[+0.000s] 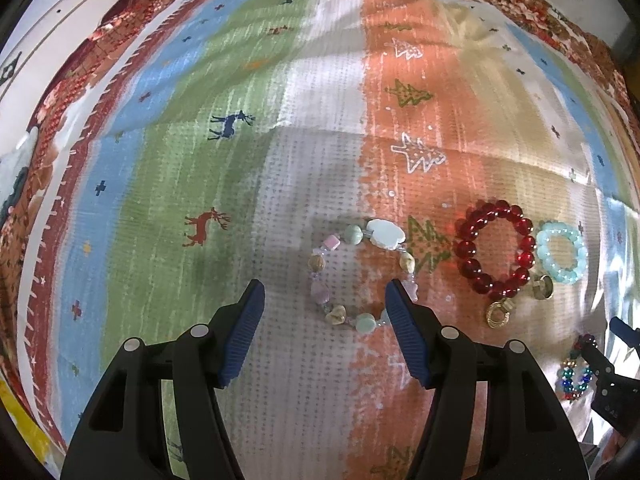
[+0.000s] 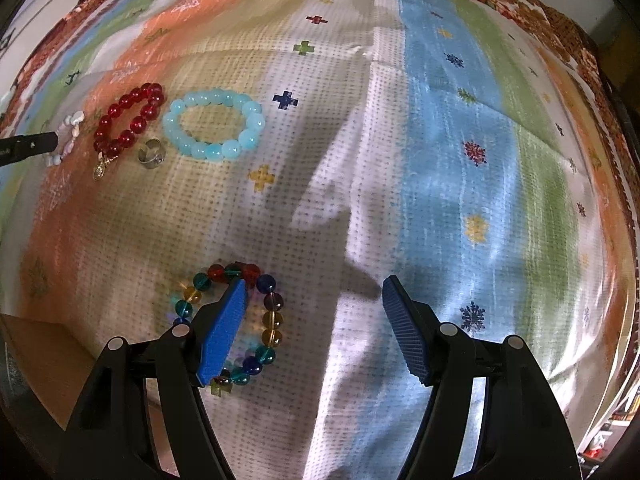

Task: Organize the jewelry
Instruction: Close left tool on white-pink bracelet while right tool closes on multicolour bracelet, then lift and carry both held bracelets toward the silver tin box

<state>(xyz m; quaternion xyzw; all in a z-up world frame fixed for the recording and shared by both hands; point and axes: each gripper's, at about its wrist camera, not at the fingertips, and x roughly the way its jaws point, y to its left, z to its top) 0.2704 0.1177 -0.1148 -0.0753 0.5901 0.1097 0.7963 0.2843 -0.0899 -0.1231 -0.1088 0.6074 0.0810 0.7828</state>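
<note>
Between the two blue pads of the left hand-held gripper (image 1: 324, 300) lies the pastel bracelet (image 1: 360, 276), flat on the patterned cloth (image 1: 180, 160) that covers the counter. Its loop sits toward the right pad rather than midway: that pad covers the near-right part of the ring, while the left pad stands apart from the beads over bare cloth. The jaws are spread and grasp nothing. The loop is a little longer fore-and-aft than across, so a close from this stance would likely catch only its right side; I judge a small shift to the right is what the move calls for. Beyond it, toward the right edge of the cloth, the red bracelet (image 1: 494, 250) and the pale blue bracelet (image 1: 560, 252) lie side by side and touching, with a gold charm (image 1: 498, 314) and a metal ring (image 1: 542, 286) just in front of them. The right hand-held gripper (image 2: 314, 316) is likewise released and empty; the multicoloured bracelet (image 2: 240, 320) lies under and around its left pad, which crosses the loop, and the right pad is well clear of it over bare cloth. Each tool is plainly nearer its own bracelet, the left to the pastel one, the right to the multicoloured one, and the red and blue pair lies farther from both.
</note>
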